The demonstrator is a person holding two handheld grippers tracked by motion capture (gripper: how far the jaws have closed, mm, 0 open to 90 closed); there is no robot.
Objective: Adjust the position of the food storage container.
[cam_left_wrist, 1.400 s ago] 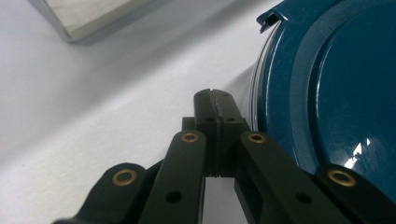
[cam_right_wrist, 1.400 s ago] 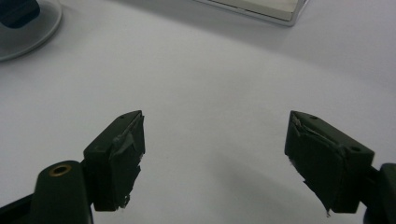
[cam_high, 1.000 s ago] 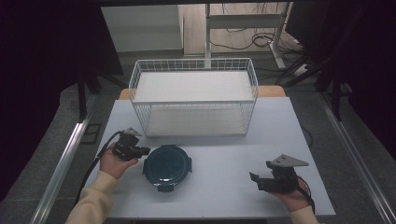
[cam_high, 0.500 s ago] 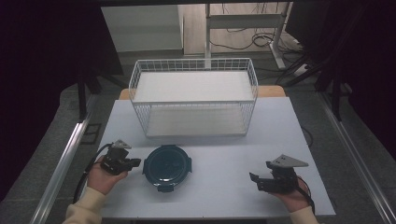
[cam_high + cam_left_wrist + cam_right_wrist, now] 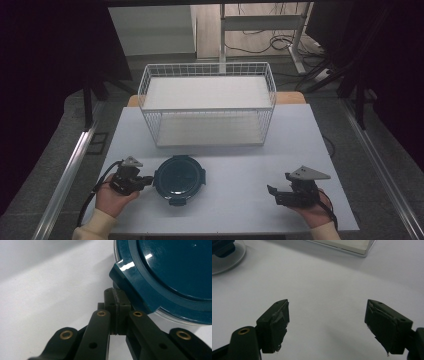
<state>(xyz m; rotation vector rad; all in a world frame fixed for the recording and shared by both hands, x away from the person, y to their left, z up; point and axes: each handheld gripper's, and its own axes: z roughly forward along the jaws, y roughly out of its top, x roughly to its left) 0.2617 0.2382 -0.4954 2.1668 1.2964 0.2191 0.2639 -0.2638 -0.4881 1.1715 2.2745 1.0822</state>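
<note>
A round container with a dark teal clip-on lid (image 5: 179, 178) sits on the white table (image 5: 240, 200), near its front left. My left gripper (image 5: 148, 179) lies just left of it, pointing at its left latch. Seen from the left gripper view, the jaws are pressed together with nothing between them, and the left gripper's tips (image 5: 116, 298) sit just under the lid's latch tab (image 5: 140, 291). My right gripper (image 5: 271, 192) rests low over the table at the front right, jaws apart and empty. The right gripper (image 5: 327, 322) has only bare tabletop between its pads.
A white wire basket (image 5: 207, 107) with a white floor stands at the back middle of the table. Its corner (image 5: 347, 246) and the container's clear edge (image 5: 227, 257) appear in the right gripper view. Metal rails and cables run beside and behind the table.
My left hand has shifted toward the front-left and come down a little, then turned its gripper tips in at the lid's left latch. The right hand has stayed put.
</note>
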